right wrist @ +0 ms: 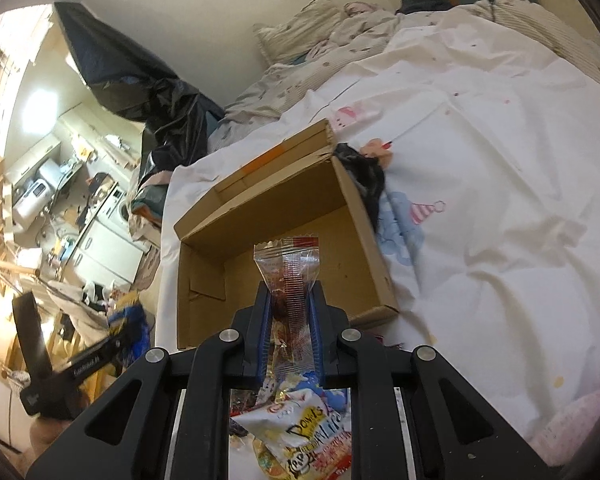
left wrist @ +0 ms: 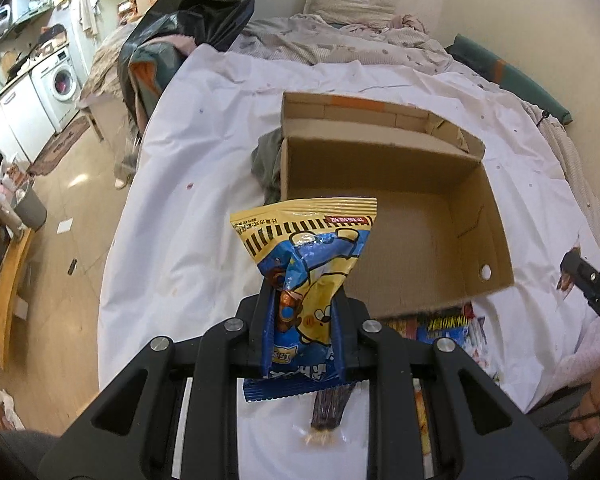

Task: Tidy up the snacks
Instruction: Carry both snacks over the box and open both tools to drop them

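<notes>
- Snacks split between two places: two packets lifted in the hand-held grippers, more lying on the white bed sheet (left wrist: pixel 172 208) just before the near wall of the cardboard box (left wrist: pixel 380 216).
- Left hand-held gripper (left wrist: pixel 302 312) clenched on a blue-and-yellow snack bag (left wrist: pixel 304 248), pinched at its lower half, top end sticking up free, held just short of the box's near-left corner.
- Right hand-held gripper (right wrist: pixel 290 312) clenched on a clear candy packet (right wrist: pixel 290 276), also pinched low, hanging above the box's near wall.
- Box itself open-topped, bare inside, resting on soft bedding with a dark cloth (left wrist: pixel 266 160) bunched against its far-left side.
- Loose packets (right wrist: pixel 300 432) lying below the right gripper, on the near side of the box.
- Judged risks: slick wrapper sliding out of a low pinch before clearing the box wall; bag crushed by a tight squeeze, contents broken.
- Likely also: a gripper knocking the near wall and shoving or tipping the light box across the soft sheet.
- Possible too: both grippers crowding over the box at once and colliding.
</notes>
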The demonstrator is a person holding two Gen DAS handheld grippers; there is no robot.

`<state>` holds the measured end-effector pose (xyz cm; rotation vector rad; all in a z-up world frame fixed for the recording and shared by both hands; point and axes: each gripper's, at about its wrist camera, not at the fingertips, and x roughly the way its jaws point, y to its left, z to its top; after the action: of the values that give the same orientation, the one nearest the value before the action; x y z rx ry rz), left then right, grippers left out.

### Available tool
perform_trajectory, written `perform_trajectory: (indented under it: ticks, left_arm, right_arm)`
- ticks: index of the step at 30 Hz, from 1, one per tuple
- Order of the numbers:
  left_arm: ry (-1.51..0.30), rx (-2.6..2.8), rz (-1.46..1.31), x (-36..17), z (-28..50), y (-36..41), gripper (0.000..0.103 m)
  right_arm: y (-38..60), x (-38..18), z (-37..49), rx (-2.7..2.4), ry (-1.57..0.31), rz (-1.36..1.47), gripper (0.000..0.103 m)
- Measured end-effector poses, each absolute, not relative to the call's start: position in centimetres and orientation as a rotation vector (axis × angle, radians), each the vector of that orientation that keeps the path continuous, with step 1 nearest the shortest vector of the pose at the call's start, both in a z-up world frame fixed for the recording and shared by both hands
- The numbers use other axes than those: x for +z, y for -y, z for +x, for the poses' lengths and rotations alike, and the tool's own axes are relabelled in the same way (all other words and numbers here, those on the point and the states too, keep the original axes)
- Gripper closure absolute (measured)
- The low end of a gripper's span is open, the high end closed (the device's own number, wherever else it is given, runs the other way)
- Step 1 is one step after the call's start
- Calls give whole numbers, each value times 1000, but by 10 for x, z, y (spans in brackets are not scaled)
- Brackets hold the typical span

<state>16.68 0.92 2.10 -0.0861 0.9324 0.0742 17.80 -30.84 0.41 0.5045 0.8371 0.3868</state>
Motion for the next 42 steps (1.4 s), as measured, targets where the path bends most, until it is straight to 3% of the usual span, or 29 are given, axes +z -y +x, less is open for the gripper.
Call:
perform_trajectory:
  ticks: [19,42]
  left_arm:
    - [-888,-23,36,-8,238,38,83]
    - [-972,-14,-39,-44,252,28,82]
  right_arm:
    - [255,-31,256,417,-988,352,85]
    - [242,-70,266,373,-1156,319,81]
